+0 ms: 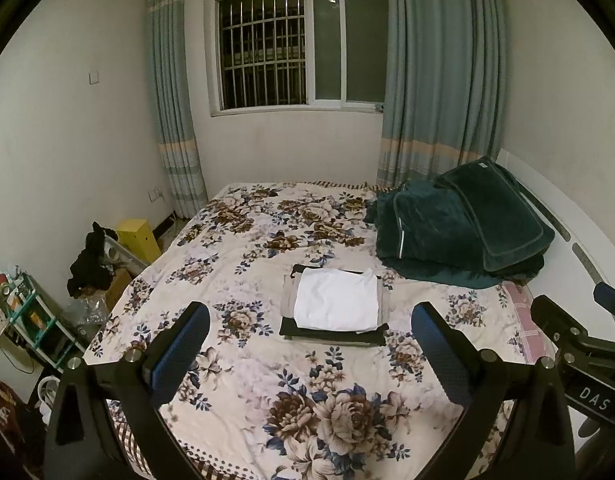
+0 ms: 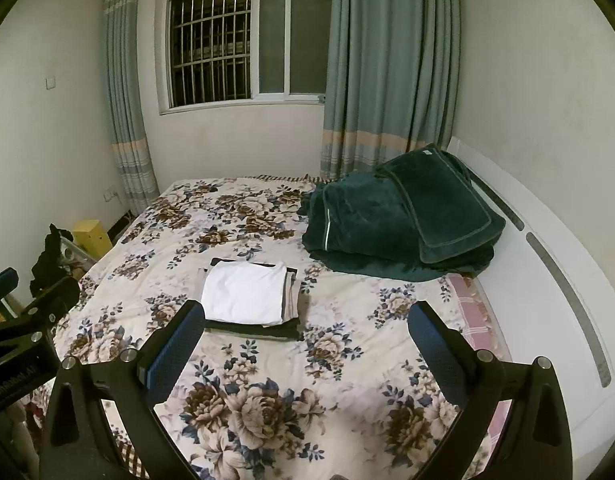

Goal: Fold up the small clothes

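A stack of folded small clothes [image 1: 335, 306] lies on the floral bedspread [image 1: 267, 380], with a white folded garment on top, a beige one under it and a dark one at the bottom. It also shows in the right wrist view [image 2: 249, 298]. My left gripper [image 1: 310, 314] is open and empty, held above the bed in front of the stack. My right gripper [image 2: 305, 314] is open and empty, to the right of the stack and nearer than it. Part of the right gripper shows at the left wrist view's right edge [image 1: 579, 344].
A dark green folded blanket and pillow [image 1: 463, 224] lie at the bed's far right by the white headboard [image 2: 547, 248]. Left of the bed stand a yellow box [image 1: 137, 236], black clothing on clutter [image 1: 91, 260] and a small shelf [image 1: 31, 320]. Window and curtains are behind.
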Tool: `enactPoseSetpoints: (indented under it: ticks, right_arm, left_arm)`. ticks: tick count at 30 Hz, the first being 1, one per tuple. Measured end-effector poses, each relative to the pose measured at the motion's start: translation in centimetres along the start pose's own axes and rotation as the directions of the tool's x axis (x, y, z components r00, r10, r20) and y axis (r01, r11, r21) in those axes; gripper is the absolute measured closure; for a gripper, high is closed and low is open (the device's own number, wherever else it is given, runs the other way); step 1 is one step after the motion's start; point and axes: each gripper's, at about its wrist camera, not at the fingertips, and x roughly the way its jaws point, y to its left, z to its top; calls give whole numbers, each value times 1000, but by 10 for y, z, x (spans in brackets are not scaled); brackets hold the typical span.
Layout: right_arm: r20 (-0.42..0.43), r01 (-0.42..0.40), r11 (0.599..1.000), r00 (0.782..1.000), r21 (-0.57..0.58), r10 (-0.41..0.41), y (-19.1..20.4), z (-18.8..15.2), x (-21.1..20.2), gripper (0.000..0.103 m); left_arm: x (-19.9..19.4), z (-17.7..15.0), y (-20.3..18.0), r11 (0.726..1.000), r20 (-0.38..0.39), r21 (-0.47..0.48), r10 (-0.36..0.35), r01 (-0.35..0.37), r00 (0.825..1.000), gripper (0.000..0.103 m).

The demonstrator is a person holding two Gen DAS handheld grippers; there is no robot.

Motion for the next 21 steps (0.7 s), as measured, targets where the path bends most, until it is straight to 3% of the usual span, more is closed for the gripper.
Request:
enactPoseSetpoints:
  ticks: [21]
  right_arm:
    - [-1, 0, 1000, 1000, 1, 0, -3, 0, 0, 0]
  left_arm:
    - [2, 0, 0, 1000, 0, 2, -4, 4, 1000, 0]
